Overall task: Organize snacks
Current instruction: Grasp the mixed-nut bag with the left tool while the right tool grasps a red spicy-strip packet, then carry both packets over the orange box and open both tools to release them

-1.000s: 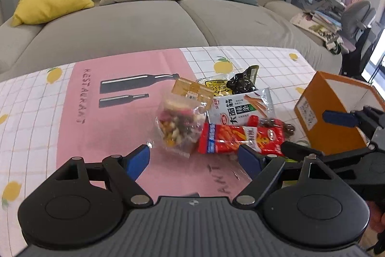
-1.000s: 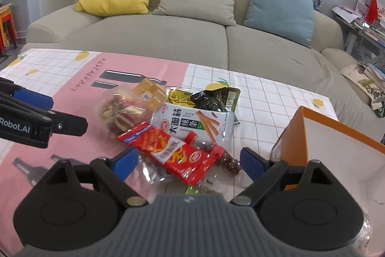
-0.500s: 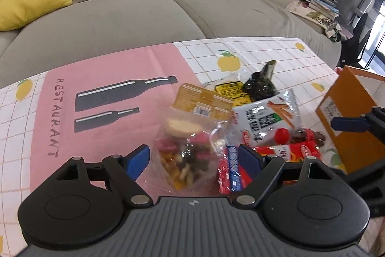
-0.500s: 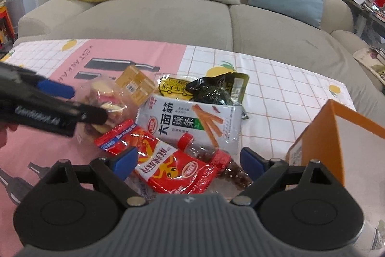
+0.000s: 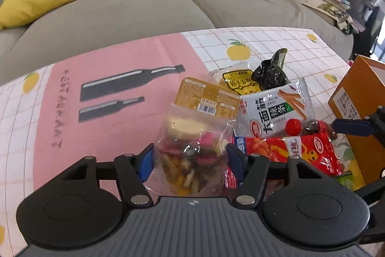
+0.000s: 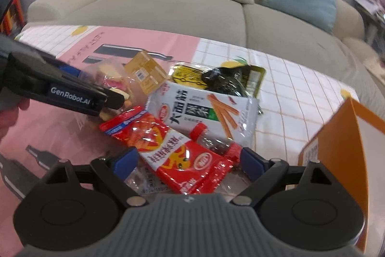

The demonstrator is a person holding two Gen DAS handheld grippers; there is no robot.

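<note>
We see our left gripper with its blue pads on either side of a clear bag of mixed snacks; the pads sit right against the bag's sides, though we cannot tell whether they are pressing it or only flanking it. Just beyond the jaws, touching the far end of the bag, lies a yellow-brown packet. To the right of the jaws is a red packet, and past it a white packet with Chinese print, with a small red-capped bottle of dark pieces lying across the two. Farther ahead and to the right are a yellow-labelled bag and a dark crumpled bag. At the far right stands an orange box, with a blue fingertip of the other gripper just in front of it. Our right gripper has its jaws spread wide, empty, and the near end of the red packet lies between them without touching either pad. Ahead of these jaws is the white packet, and to their right the orange box. Everything lies on a pink and white checked tablecloth, with a beige sofa beyond.
</note>
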